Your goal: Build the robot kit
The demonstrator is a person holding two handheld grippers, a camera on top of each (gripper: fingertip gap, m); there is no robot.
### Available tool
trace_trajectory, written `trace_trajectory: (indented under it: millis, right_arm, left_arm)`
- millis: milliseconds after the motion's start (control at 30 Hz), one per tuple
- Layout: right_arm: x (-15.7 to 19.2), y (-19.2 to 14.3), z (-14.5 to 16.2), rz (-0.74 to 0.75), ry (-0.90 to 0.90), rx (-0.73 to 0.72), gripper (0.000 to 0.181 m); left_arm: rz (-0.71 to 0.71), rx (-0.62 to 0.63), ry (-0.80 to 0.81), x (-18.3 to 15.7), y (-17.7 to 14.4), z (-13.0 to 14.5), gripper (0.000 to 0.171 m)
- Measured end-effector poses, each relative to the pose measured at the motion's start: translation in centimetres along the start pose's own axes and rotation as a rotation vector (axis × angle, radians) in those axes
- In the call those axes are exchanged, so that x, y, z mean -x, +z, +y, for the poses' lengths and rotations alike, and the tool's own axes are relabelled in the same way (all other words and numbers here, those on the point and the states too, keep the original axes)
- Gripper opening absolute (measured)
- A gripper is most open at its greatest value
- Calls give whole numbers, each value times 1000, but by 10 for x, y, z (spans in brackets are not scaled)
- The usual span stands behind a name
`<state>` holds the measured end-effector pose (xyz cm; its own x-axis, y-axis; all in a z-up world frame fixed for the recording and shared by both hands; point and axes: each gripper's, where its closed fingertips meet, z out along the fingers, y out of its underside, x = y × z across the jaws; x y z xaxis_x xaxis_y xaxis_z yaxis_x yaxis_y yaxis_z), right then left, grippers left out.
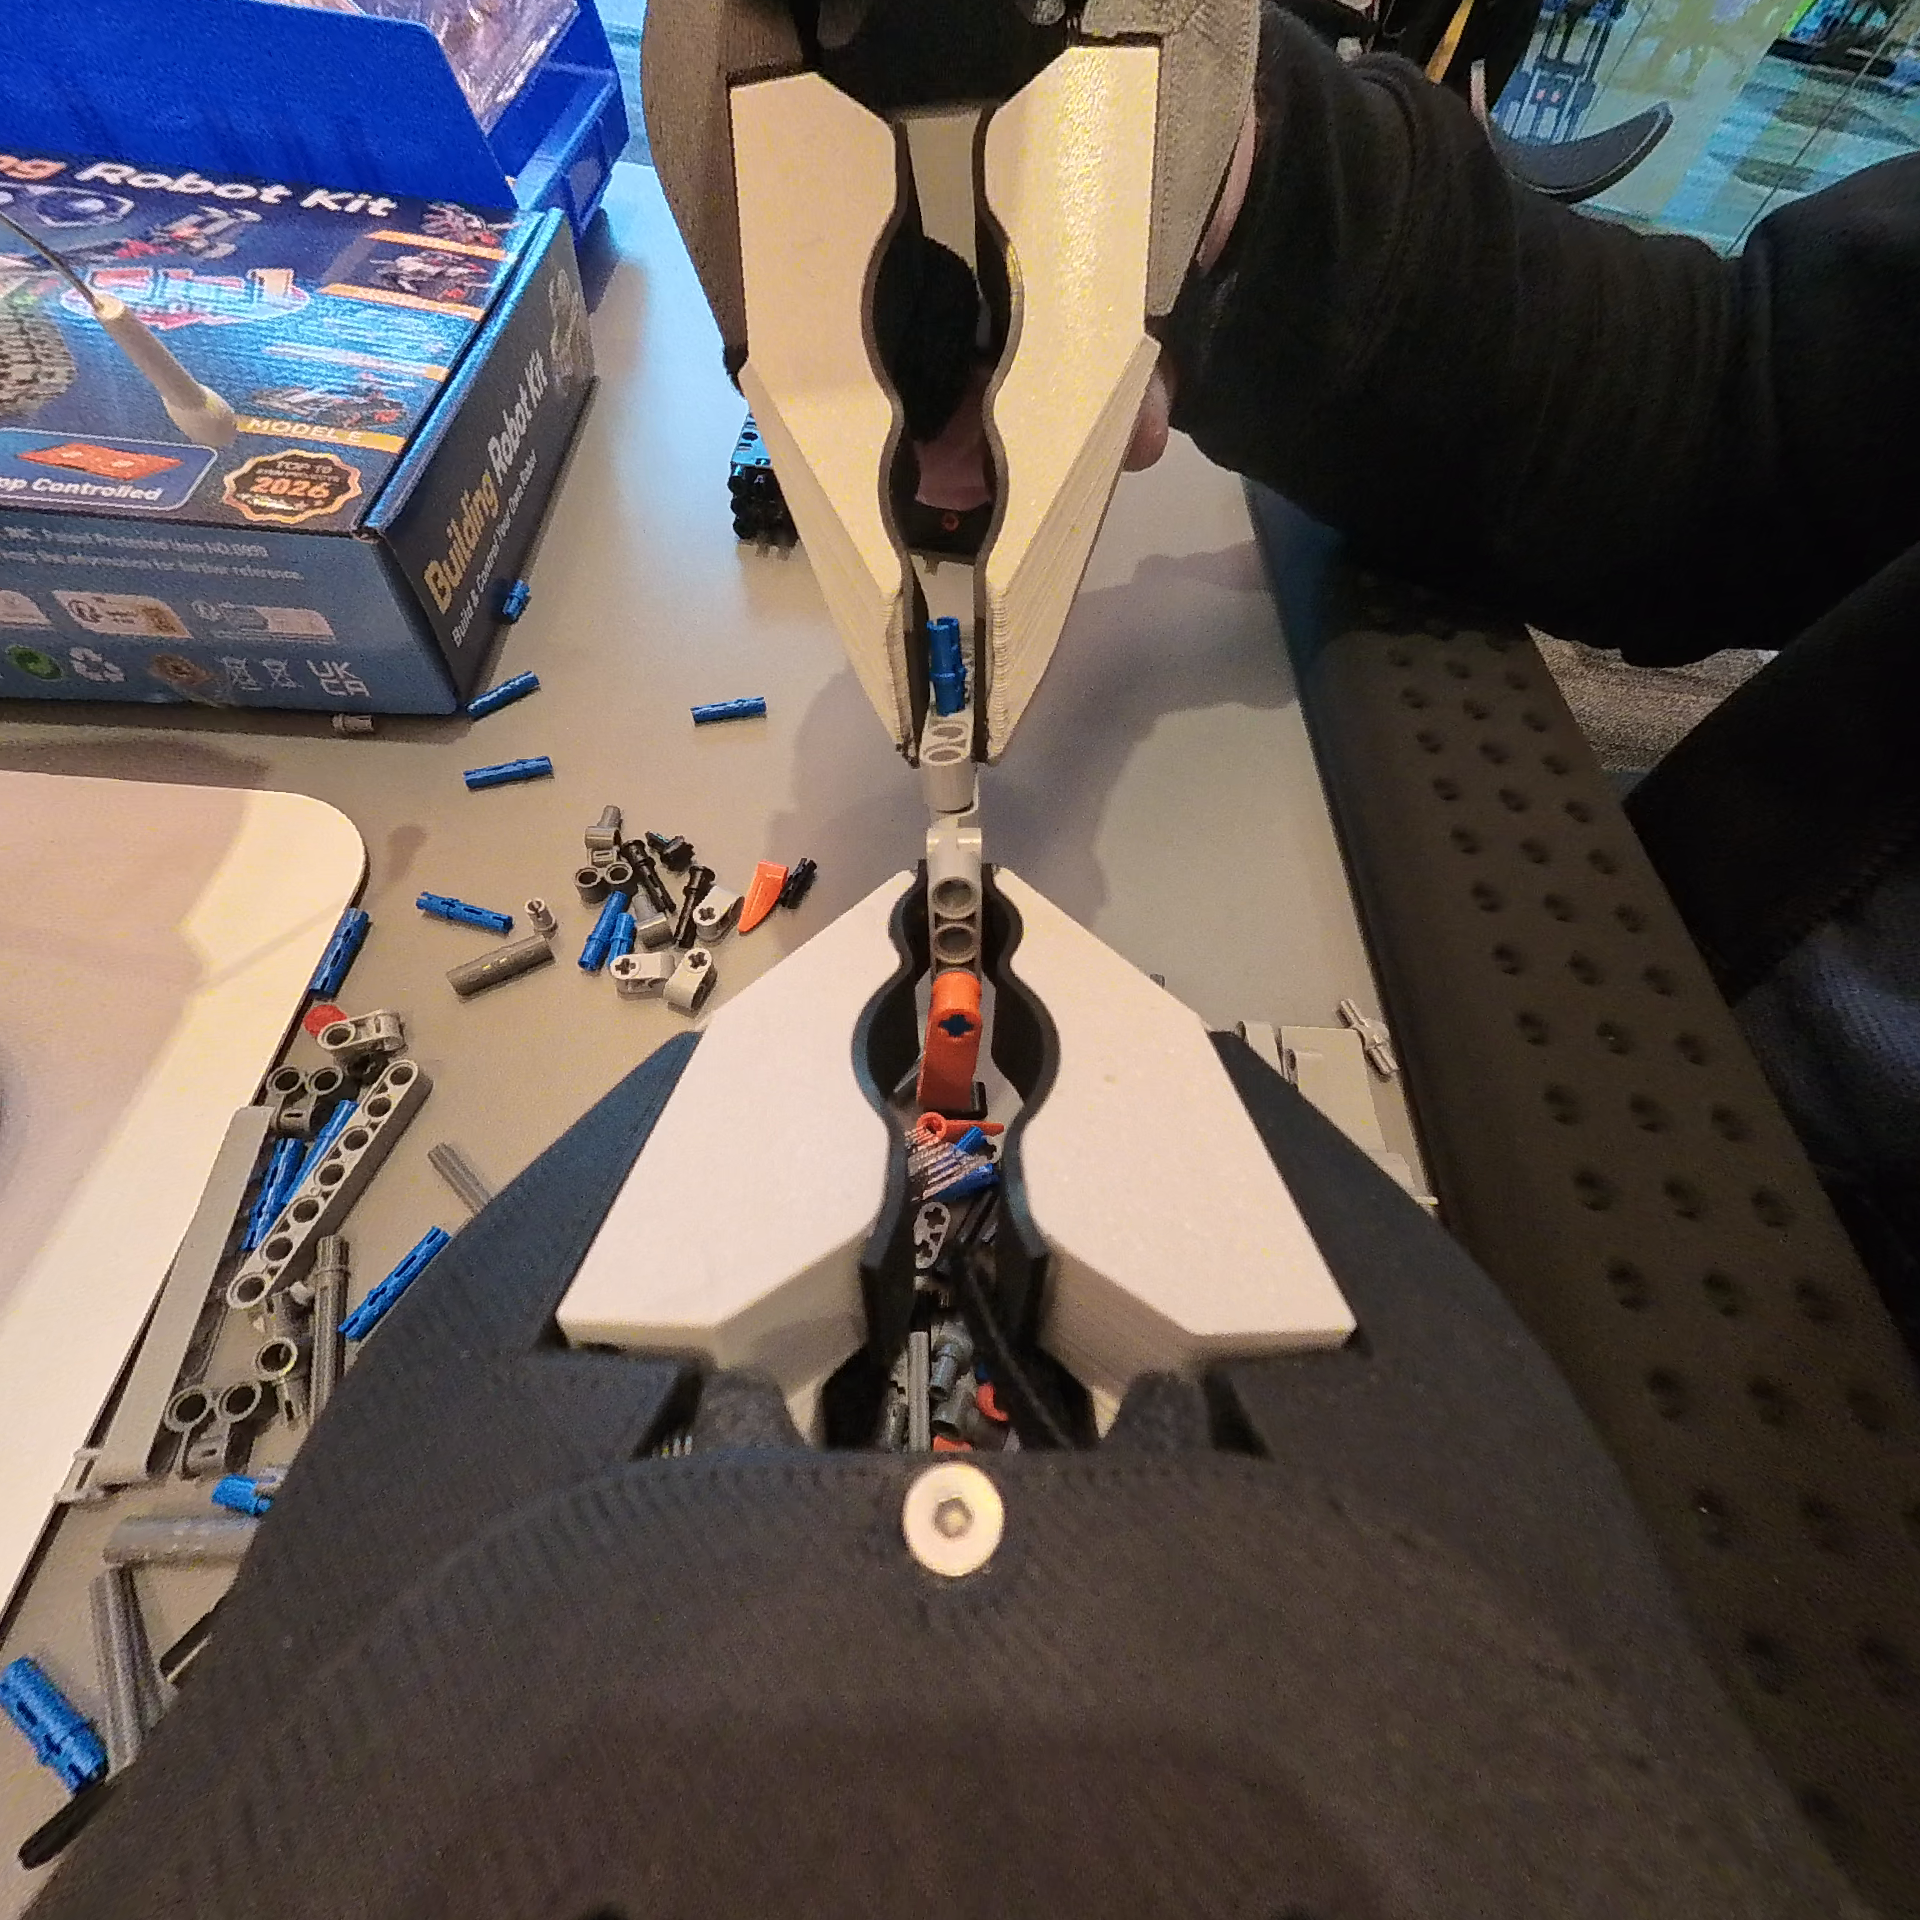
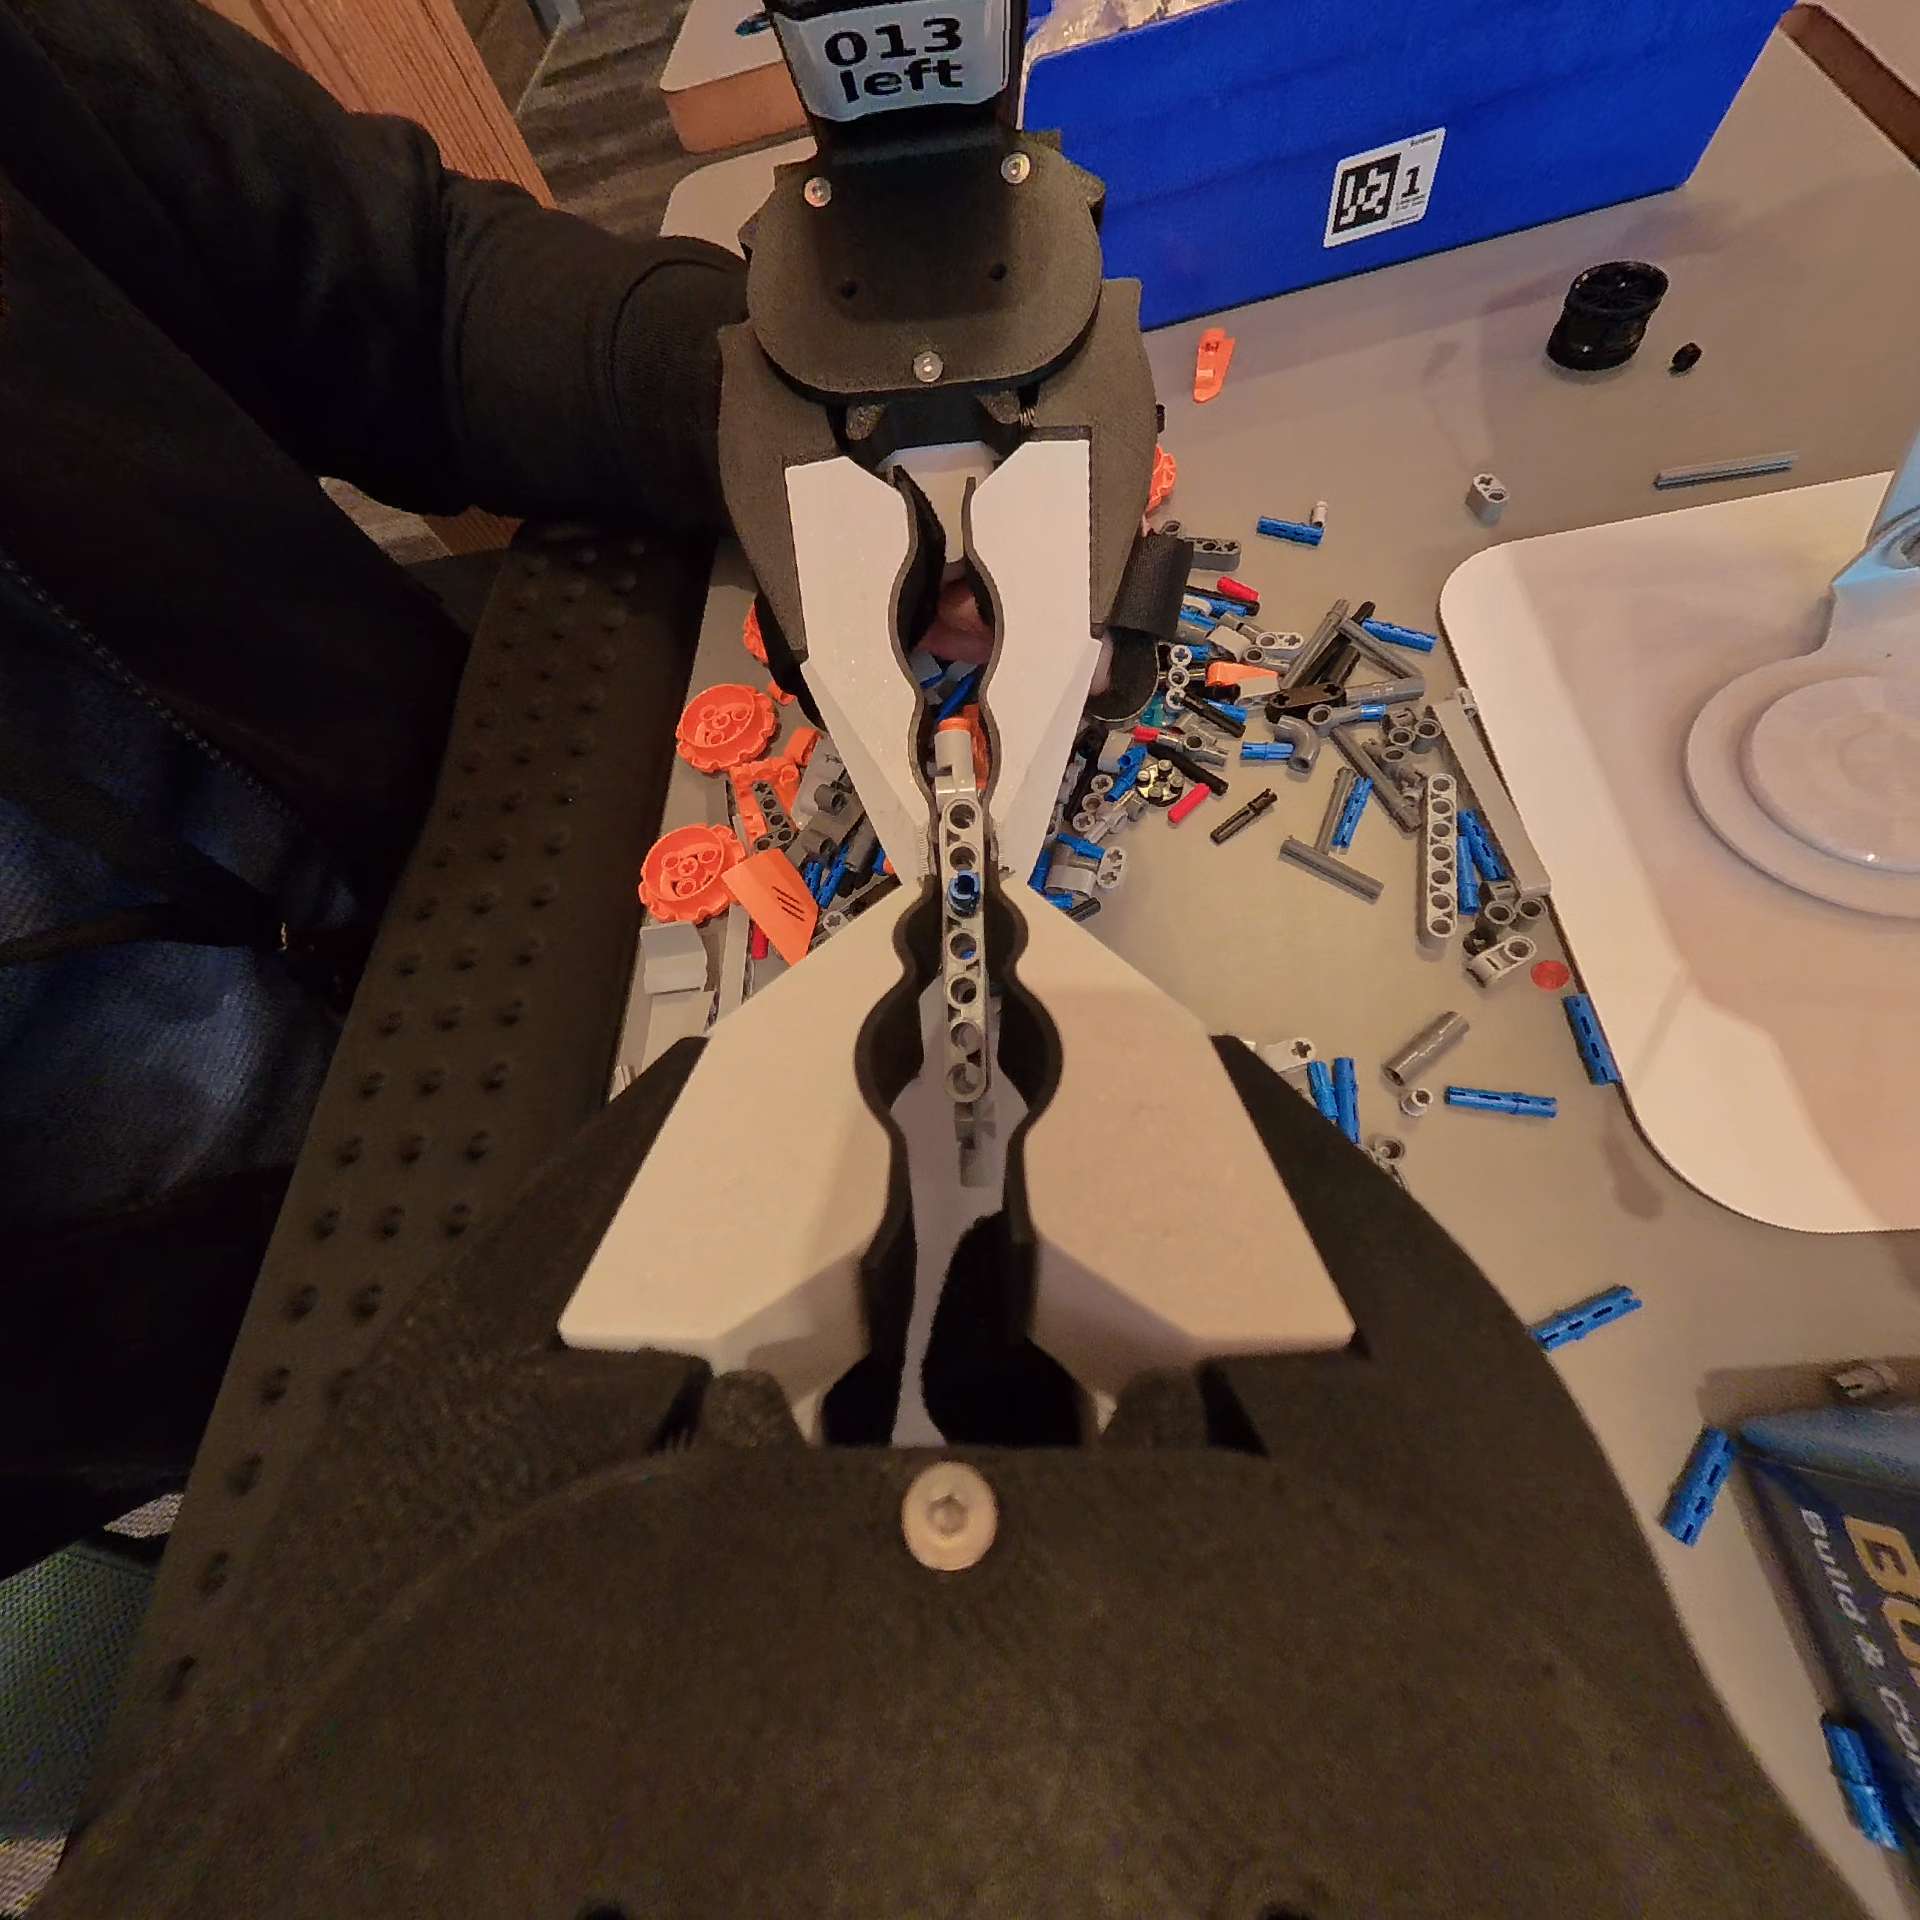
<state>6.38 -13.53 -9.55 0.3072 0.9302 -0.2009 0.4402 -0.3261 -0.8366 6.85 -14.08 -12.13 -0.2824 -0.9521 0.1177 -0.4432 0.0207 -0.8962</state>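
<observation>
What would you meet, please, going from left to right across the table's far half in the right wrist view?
Orange gears → left gripper → grey holed beam → white board.

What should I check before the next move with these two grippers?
1. Left gripper shut on the light grey connector: ok.
2. Right gripper shut on the grey beam: ok.
3. Blue pin sits in a hole of the beam: ok.
4. Connector and beam roughly in line, end to end: ok.
5. The two pieces fully joined: cannot tell; the ends meet between the fingertips, but the joint itself is hidden.
6. Table below clear: not ok; loose parts lie scattered under the grippers.
</observation>
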Motion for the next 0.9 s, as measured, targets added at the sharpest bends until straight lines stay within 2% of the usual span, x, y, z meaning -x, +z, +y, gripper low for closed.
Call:
trace_trajectory:
  millis: [900]
  right_arm:
    - [-1, -1, -1, 14, -28, -27, 6]
  left_arm:
    - [-2, -8, 5, 1, 0, 0, 5]
